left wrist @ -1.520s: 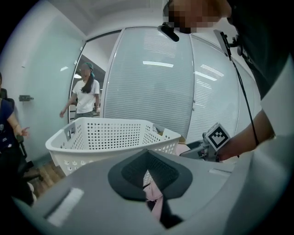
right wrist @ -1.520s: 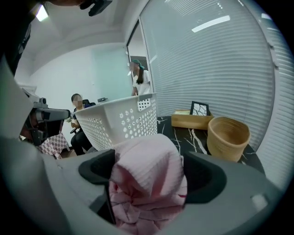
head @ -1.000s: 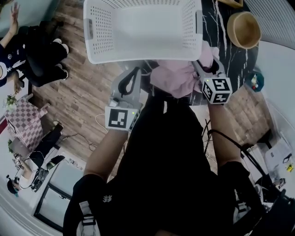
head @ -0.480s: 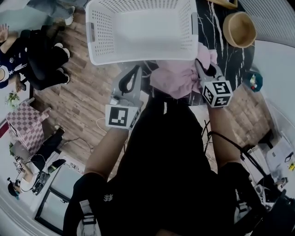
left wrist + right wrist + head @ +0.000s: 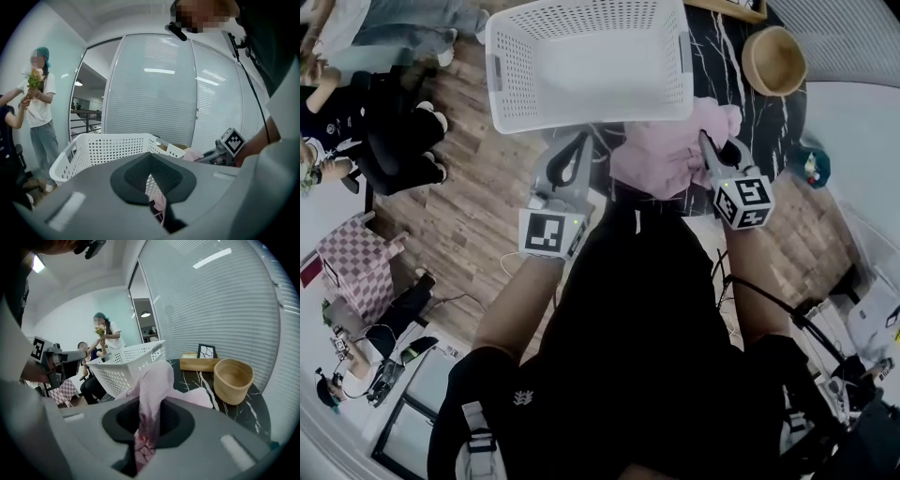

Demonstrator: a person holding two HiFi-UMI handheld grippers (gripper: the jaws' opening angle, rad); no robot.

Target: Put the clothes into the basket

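Right tongs (image 5: pixel 143 430): clamped on the pink garment (image 5: pixel 152 380). The cloth ran through the slit between the jaws and stood up in a fold beyond them.

Left tongs (image 5: pixel 158 199): jaws together, with a small fold of the same pink cloth showing in the slit. A dark strip lay beside that fold; what it was could not be told.

Garment position: in the head view it was bunched between the two tongs, outside the white basket (image 5: pixel 520 61) and just beside that basket's near wall. Its right-hand part lay over the dark veined surface (image 5: pixel 748 117). Whether the bunch touched the basket wall could not be told.

Basket: perforated white plastic, upright, open side up, standing ahead of both tongs. Its left part overhung the wooden floor (image 5: pixel 478 206) in the head view.

Other items on the surface: a round wooden bowl (image 5: pixel 233 379) stood upright to the right of the basket, well apart from the garment. A shallow wooden tray (image 5: pixel 199 363) carrying a small dark frame stood behind the bowl.

Persons: one stood at the far left holding flowers (image 5: pixel 40 110). Another sat in dark clothing on that side (image 5: pixel 389 117).
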